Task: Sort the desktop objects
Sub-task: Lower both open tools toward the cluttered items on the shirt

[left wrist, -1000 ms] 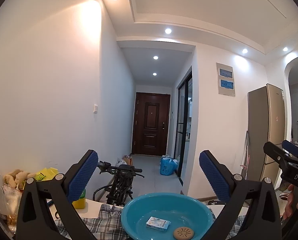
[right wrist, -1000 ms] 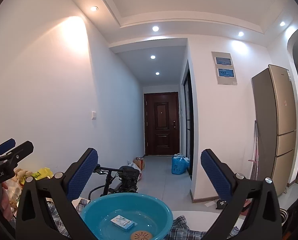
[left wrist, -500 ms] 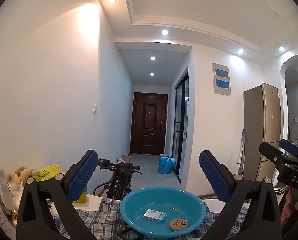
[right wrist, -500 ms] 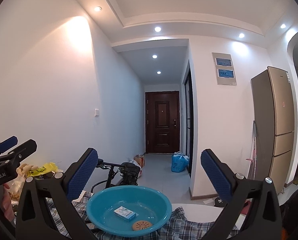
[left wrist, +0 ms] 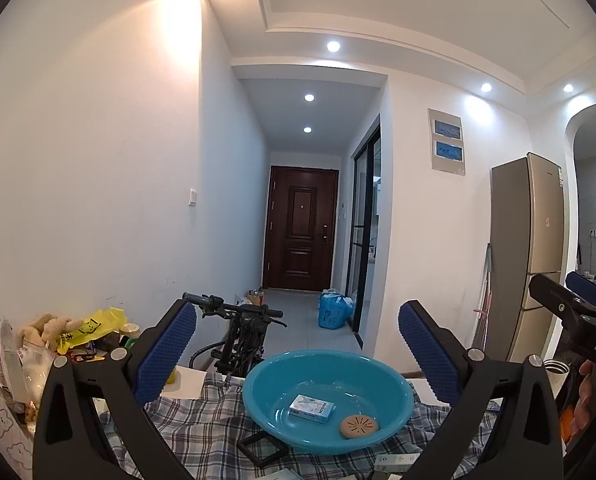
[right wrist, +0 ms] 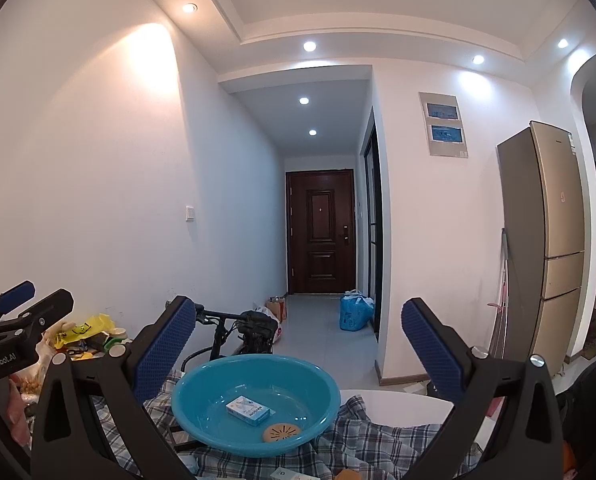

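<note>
Left of the teal basin (left wrist: 393, 396), a clutter pile (left wrist: 50, 344) with a yellow bag crowding the surface edge. Left gripper (left wrist: 298, 344) hovering above the plaid cloth (left wrist: 194, 420), jaws spread wide, holding nothing. Inside the basin, already sorted: a small white-and-blue box (left wrist: 311, 409) and a round tan disc (left wrist: 359, 426). Right gripper (right wrist: 298, 344) likewise spread and empty, above the basin. Near the basin's front, more small boxes (left wrist: 395, 460) barely in view — a low reach may snag loose cloth, dragging or tipping the basin and spilling its contents.
</note>
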A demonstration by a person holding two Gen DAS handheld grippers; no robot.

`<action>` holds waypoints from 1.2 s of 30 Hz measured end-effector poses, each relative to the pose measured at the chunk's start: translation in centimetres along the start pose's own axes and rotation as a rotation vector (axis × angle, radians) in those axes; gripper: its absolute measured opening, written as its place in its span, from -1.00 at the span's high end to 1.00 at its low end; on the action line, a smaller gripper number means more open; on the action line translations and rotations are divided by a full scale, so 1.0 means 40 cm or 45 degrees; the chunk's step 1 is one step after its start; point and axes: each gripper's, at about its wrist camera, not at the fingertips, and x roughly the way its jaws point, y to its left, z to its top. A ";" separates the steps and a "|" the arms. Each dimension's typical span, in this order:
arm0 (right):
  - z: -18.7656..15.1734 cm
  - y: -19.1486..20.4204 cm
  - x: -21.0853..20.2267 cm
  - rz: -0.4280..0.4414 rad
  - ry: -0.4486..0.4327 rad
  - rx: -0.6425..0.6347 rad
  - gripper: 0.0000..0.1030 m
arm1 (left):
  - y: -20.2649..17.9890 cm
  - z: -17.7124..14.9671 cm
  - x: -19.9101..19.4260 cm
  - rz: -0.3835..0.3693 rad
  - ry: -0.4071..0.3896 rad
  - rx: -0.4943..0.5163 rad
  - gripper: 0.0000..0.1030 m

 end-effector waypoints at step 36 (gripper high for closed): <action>-0.399 -0.044 0.058 0.001 0.648 -0.024 -0.99 | 0.065 -0.426 0.141 0.045 0.689 -0.028 -1.00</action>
